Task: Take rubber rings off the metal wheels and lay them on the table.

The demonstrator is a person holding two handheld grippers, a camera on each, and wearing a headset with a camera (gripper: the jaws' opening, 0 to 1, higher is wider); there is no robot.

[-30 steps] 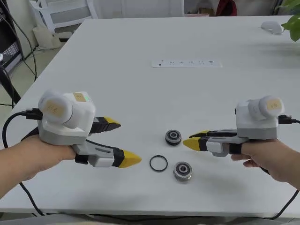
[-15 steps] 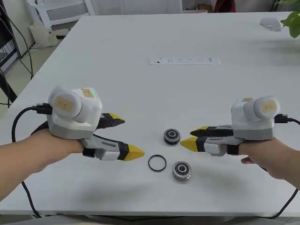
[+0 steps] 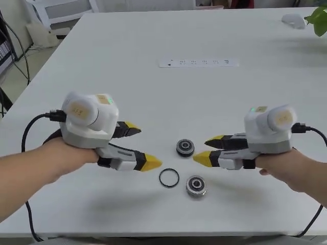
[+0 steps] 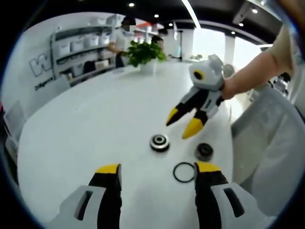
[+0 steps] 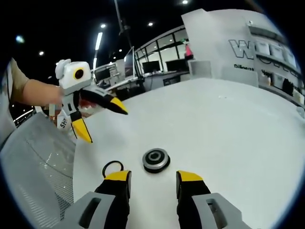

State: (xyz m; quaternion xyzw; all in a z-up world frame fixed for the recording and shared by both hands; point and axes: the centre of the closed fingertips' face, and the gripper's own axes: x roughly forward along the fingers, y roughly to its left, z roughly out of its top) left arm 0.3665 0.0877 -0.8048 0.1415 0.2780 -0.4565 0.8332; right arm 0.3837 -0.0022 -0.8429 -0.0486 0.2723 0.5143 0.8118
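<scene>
1. Two metal wheels lie flat on the white table (image 3: 153, 76) between your grippers: the far wheel (image 3: 185, 147) and the near wheel (image 3: 196, 185), a little apart from each other.
2. One loose black rubber ring (image 3: 169, 177) lies flat on the table just left of the near wheel, not touching it.
3. Your left gripper (image 3: 144, 145) hovers over the table with its yellow-tipped jaws spread wide and nothing between them; its tips point toward the ring and wheels.
4. In the left gripper view, the ring (image 4: 183, 172) sits just inside the right-hand jaw tip, with the far wheel (image 4: 159, 142) ahead and the near wheel (image 4: 204, 151) to its right.
5. Your right gripper (image 3: 204, 148) holds nothing; its jaws stand apart, narrower than the left's, tips just beside the far wheel.
6. In the right gripper view, that wheel (image 5: 156, 160) lies just ahead of the gap between the jaws, the ring (image 5: 113, 168) beside the left-hand tip.
7. A white power strip (image 3: 198, 63) lies well beyond, mid-table.
</scene>
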